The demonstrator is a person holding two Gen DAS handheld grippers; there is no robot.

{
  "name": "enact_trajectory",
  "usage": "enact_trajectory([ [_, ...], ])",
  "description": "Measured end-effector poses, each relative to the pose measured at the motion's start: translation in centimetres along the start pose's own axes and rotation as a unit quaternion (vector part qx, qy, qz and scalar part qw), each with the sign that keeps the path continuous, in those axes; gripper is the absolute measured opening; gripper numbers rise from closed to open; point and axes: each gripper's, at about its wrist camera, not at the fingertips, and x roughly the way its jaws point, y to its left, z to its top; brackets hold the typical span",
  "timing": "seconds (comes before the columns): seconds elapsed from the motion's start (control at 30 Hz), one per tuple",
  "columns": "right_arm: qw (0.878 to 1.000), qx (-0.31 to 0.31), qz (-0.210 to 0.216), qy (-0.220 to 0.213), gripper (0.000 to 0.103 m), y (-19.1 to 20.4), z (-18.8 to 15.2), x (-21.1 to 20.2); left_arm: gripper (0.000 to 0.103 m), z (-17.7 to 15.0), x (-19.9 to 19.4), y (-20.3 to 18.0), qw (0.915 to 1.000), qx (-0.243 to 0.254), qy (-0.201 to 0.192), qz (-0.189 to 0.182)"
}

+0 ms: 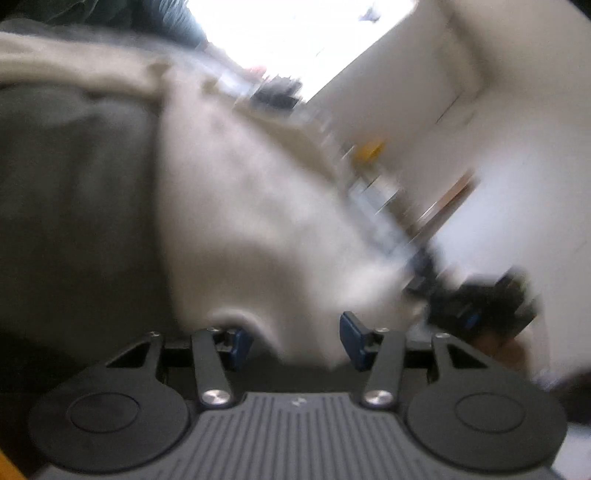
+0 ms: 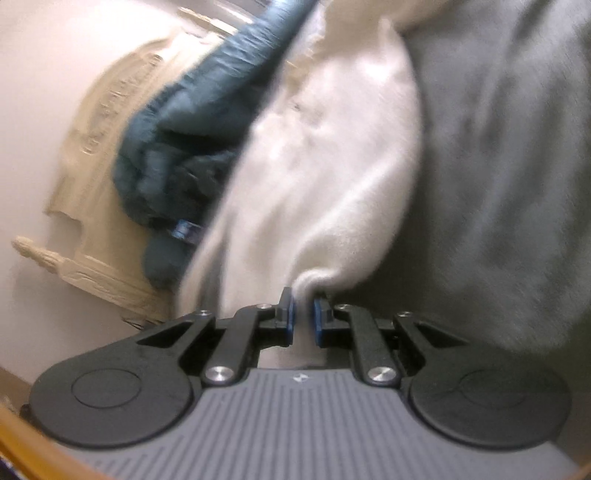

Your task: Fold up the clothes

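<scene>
Pale walls (image 1: pixel 424 92) and a bright window (image 1: pixel 295 33) fill the blurred background of the left wrist view; small clutter along the far edge is too smeared to name. A grey cloth (image 1: pixel 74 206) lies to the left, with the white garment (image 1: pixel 251 221) draped beside and partly over it. The left hand-held gripper (image 1: pixel 295 341) is released, jaws apart, with white fabric sagging between them but not pinched. The right hand-held gripper (image 2: pixel 303 314) is clenched on a fold of the white garment (image 2: pixel 325 177), which rises away from it. A teal garment (image 2: pixel 192 122) and a cream knit (image 2: pixel 99 147) lie to its left on a pale surface (image 2: pixel 33 110), bare along the left side. Grey cloth (image 2: pixel 509 166) crowds the right.
</scene>
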Motion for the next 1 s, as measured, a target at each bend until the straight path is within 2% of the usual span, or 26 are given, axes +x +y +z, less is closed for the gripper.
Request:
enact_trajectory([
  [0.07, 1.000, -0.019, 0.011, -0.016, 0.009, 1.1, 1.0, -0.4, 0.051, 2.2, 0.3, 0.0, 0.9995, -0.003, -0.027, -0.018],
  [0.13, 0.998, -0.040, 0.014, -0.046, 0.009, 2.3, 2.6, -0.8, 0.051, 4.6, 1.6, -0.5, 0.9991, 0.020, -0.033, -0.017],
  [0.23, 0.994, -0.056, 0.031, -0.088, 0.009, 3.1, 5.3, -0.6, 0.046, 8.4, 3.2, -0.5, 0.9984, 0.037, -0.044, 0.000],
  [0.3, 0.992, -0.063, 0.027, -0.110, 0.009, 3.2, 7.4, 0.3, 0.044, 10.9, 4.1, -0.4, 0.9977, 0.041, -0.051, 0.017],
  [0.37, 0.991, -0.056, 0.025, -0.121, 0.009, 2.3, 9.4, 0.9, 0.044, 13.2, 4.8, -0.5, 0.9947, 0.059, -0.059, 0.061],
  [0.43, 0.990, -0.047, 0.026, -0.128, 0.009, 1.5, 11.1, 1.8, 0.044, 14.4, 5.1, -1.0, 0.9895, 0.079, -0.048, 0.111],
  [0.47, 0.991, -0.037, 0.028, -0.129, 0.009, 1.2, 11.8, 2.5, 0.045, 14.7, 4.8, -1.2, 0.9880, 0.086, -0.045, 0.120],
  [0.53, 0.991, -0.029, 0.033, -0.124, 0.009, 0.7, 12.2, 3.3, 0.060, 13.7, 3.1, -1.9, 0.9871, 0.096, -0.050, 0.118],
  [0.6, 0.991, -0.040, 0.033, -0.121, 0.009, 0.4, 11.9, 3.4, 0.065, 12.0, 1.5, -2.7, 0.9841, 0.105, -0.048, 0.135],
  [0.73, 0.992, -0.040, 0.034, -0.117, 0.009, -0.2, 11.6, 3.9, 0.071, 6.1, -0.1, -6.3, 0.9664, 0.165, -0.022, 0.196],
  [0.8, 0.992, -0.033, 0.041, -0.117, 0.009, -0.6, 11.5, 3.8, 0.073, 3.0, 0.3, -7.9, 0.9600, 0.170, -0.002, 0.223],
  [0.9, 0.991, -0.035, 0.049, -0.121, 0.009, -0.7, 10.9, 3.2, 0.073, 0.2, 1.7, -8.7, 0.9662, 0.127, -0.001, 0.224],
  [1.0, 0.989, -0.039, 0.062, -0.127, 0.009, -0.6, 9.8, 2.2, 0.073, -0.7, 4.2, -8.2, 0.9707, 0.079, -0.021, 0.226],
])
